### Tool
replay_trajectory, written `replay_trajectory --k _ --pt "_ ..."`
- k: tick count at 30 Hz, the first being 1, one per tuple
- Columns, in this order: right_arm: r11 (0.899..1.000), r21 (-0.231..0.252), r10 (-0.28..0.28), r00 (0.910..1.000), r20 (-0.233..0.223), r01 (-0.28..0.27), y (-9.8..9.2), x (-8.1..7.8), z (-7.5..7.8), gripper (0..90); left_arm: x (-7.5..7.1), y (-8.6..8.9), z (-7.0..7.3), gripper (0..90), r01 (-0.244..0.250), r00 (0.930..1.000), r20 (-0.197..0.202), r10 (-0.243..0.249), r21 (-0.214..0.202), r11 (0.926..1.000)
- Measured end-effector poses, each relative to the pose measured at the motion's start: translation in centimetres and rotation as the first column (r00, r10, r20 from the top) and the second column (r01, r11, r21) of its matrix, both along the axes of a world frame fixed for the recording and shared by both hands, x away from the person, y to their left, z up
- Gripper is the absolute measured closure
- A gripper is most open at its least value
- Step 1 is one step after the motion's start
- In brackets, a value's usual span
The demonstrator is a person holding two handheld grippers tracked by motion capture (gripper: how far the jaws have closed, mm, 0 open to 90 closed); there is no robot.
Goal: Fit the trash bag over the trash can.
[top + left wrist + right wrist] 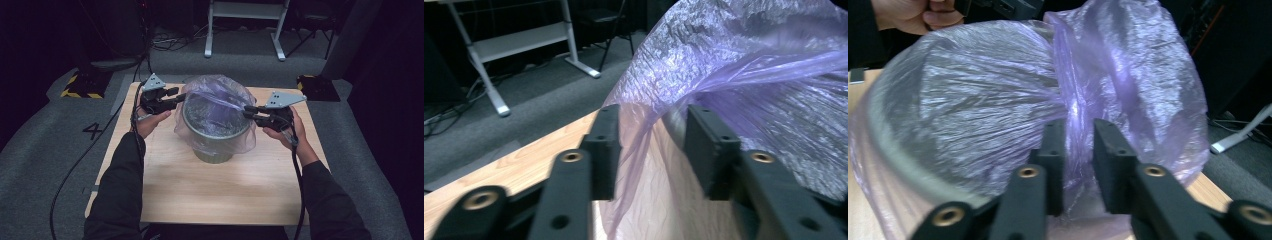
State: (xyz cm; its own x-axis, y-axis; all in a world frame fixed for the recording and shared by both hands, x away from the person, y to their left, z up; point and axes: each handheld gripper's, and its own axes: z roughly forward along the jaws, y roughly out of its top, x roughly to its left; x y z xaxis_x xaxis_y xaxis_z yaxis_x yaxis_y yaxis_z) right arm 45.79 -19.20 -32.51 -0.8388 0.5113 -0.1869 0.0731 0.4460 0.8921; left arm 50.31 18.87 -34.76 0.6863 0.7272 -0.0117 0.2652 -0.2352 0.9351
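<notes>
The purple plastic bag [216, 107] is draped over a round grey-green bin [214, 131] that stands at the middle of the wooden counter [210, 190], its thin film hanging down the bin's sides and ballooning up over the far rim. Nearest in the high view, two dark sleeves come in from 6 o'clock, one toward each side of the bin.

At the bin's 9 o'clock the left hand-held gripper [176, 98] meets the bag's edge; in the left gripper view [651, 150] a fold of film hangs between its jaws, which stand apart with a gap on either side of the plastic, so it is released rather than pinching.

At 3 o'clock the right hand-held gripper [248, 112] reaches the opposite edge; in the right gripper view [1079, 165] its jaws sit close together with a gathered pleat of bag between them, clenched on the film.

Beyond the counter, at 12 o'clock, grey carpet [240, 65] runs to a white metal frame [245, 25] and loose cables [170, 42].
</notes>
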Motion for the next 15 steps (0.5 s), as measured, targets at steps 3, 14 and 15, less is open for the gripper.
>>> replay_trajectory --k 3,14,15 --pt "0.999 0.044 -0.027 0.9996 0.003 0.026 -0.6 0.5 0.2 87.6 0.4 -0.5 0.0 66.8 -0.007 1.0 0.0 0.007 0.009 0.9999" --pt "0.957 0.127 -0.257 0.9657 -0.037 0.26 -2.4 4.3 -1.1 90.0 1.8 -1.9 -0.7 84.9 -0.013 0.9998 -0.014 0.013 0.025 0.9996" --pt "0.952 0.117 -0.28 0.9593 -0.038 0.283 -2.4 4.7 -1.4 90.0 1.9 -2.0 -0.7 85.4 -0.013 0.9998 -0.016 0.014 0.019 0.9997"
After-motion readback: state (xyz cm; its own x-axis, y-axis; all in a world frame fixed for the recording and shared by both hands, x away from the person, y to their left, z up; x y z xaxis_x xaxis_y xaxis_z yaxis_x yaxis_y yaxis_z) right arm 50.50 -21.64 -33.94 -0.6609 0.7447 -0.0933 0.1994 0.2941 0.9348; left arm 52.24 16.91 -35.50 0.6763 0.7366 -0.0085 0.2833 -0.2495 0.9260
